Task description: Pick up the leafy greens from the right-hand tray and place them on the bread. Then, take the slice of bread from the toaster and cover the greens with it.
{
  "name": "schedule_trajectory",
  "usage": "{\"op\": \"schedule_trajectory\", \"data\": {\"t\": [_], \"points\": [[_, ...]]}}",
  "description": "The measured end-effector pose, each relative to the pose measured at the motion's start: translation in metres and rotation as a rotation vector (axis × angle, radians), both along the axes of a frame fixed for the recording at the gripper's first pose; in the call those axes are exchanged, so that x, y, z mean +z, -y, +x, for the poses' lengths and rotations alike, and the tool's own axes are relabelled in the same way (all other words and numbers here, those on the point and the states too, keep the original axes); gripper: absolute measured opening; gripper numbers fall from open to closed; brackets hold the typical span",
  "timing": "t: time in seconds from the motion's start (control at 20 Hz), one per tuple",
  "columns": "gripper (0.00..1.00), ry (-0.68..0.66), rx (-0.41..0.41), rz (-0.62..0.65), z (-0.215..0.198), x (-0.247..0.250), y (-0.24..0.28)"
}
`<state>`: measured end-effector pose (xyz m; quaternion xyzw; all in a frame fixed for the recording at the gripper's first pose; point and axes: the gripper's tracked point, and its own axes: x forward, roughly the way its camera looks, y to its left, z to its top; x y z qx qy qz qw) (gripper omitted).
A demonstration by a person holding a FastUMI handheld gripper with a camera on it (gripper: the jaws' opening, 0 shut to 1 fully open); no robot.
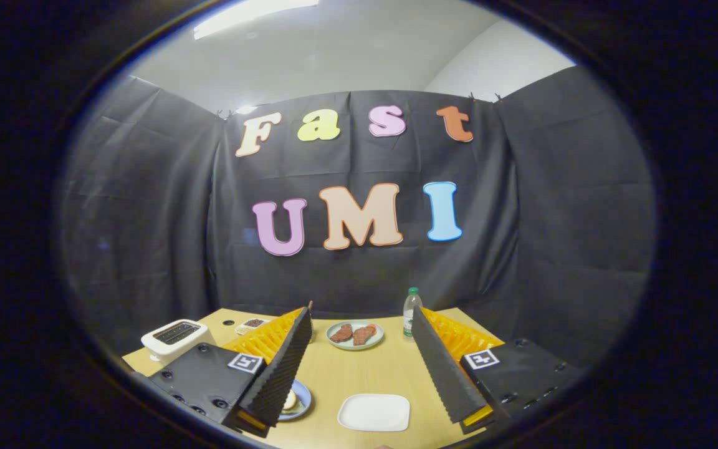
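My gripper (361,312) hangs open above the wooden table (365,374), with its fingers spread wide and nothing between them. A white toaster (175,337) stands to the left of the left finger; its slots look dark and I cannot tell what is inside. A blue plate (300,399) with a pale bread-like piece (289,400) lies low down, partly hidden by the left finger. Between the fingers, close below, lies a white square tray (374,412) whose visible surface is bare.
Ahead of the fingers, a light green plate (354,335) holds two red-brown slices. A clear water bottle (411,312) stands next to the right fingertip. A small dish (251,323) with dark bits sits at the back left. Black cloth walls close in the table.
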<state>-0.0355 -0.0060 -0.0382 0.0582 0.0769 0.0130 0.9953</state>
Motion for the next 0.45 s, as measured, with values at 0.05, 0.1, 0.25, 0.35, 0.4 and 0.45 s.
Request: {"op": "schedule_trajectory", "data": {"t": [0.05, 0.1, 0.25, 0.35, 0.4, 0.45], "points": [[1.0, 0.009, -0.003, -0.013, 0.0, 0.002, 0.002], [1.0, 0.016, -0.009, -0.025, -0.001, 0.005, 0.005], [1.0, 0.051, -0.013, -0.042, 0.0, 0.014, 0.006], [1.0, 0.05, 0.003, -0.042, 0.0, 0.018, 0.002], [1.0, 0.053, 0.002, -0.045, 0.001, 0.022, 0.003], [1.0, 0.065, -0.009, -0.053, 0.002, 0.027, 0.006]]}}
